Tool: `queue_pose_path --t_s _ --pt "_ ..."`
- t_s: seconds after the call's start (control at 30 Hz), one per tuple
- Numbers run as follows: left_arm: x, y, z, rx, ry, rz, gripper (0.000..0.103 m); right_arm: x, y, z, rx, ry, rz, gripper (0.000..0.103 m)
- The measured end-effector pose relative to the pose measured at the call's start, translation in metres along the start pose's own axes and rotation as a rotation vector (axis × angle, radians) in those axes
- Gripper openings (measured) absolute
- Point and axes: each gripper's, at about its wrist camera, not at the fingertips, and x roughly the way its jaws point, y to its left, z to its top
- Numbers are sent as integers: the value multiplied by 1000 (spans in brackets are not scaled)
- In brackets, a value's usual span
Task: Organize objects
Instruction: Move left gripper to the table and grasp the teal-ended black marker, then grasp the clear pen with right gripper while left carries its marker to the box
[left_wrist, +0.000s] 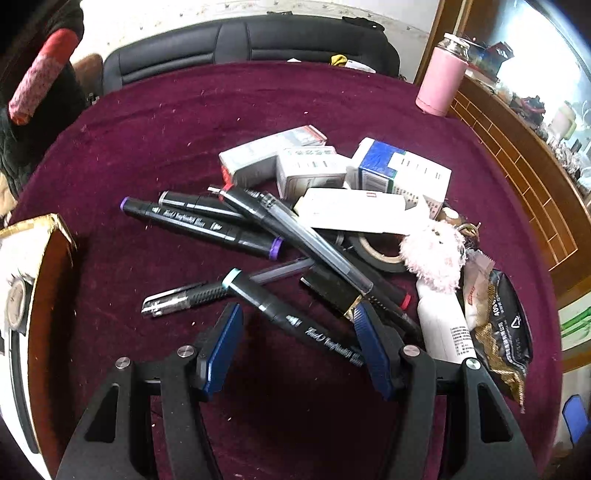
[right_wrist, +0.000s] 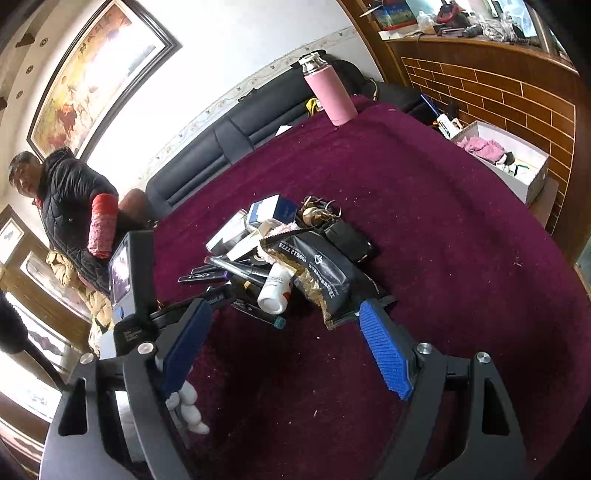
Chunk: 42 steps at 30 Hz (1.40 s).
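Nothing is sorted yet: my left claw (left_wrist: 297, 325) is spread around the teal-capped black marker (left_wrist: 288, 317) nearest the heaped white cartons (left_wrist: 321, 170), right claw (right_wrist: 284, 332) spread empty.

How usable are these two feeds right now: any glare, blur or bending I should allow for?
Left wrist view: the pile of pens and boxes is sharp, the window at upper right is blown out, and the table edge bows from the fisheye. Right wrist view: the wall is washed out, the corners go dark, and the pink bottle leans.
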Motion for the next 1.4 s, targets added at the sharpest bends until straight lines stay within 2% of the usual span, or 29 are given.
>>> queue_pose_path --t_s 0.13,0.2,0.27,0.33,0.37,0.4,0.67,0.73,0.77,0.8,0.87,1.03,1.2,1.27,1.4 --pt "-2 -8 -3 63 -36 37 59 2 3 0 -6 6 5 83" --pt "-4 -5 -5 86 -39 17 60 1 6 1 -10 6 11 83" --pt "-2 3 -6 91 -13 5 59 0 11 1 -21 0 14 83" --pt "9 6 -12 125 58 6 56 -1 16 0 -25 -2 19 83" --pt "4 7 -17 147 20 9 57 -1 18 -1 -27 -1 21 83" --pt "1 9 -20 162 17 5 57 -1 20 -1 -30 -2 20 83" --pt "-26 26 -53 298 70 -49 56 2 31 -5 -67 15 35 83" --pt "-30 28 -56 307 56 -64 50 8 37 -6 -74 26 39 83" --pt "-31 28 -56 319 48 -74 27 13 41 -5 -79 38 46 83" --pt "-35 27 -56 336 46 -82 12 18 47 -4 -92 52 54 83" --pt "-38 37 -58 308 59 -138 11 28 59 -3 -133 81 60 83" --pt "-56 87 -72 178 37 -196 11 62 90 -5 -186 180 104 82" --pt "-82 134 -86 79 9 -242 11 113 120 -13 -154 286 126 81" --pt "-93 151 -89 56 -11 -265 11 137 128 -15 -108 329 124 77" --pt "-110 173 -88 31 -47 -295 11 181 135 -18 -17 380 9 72"
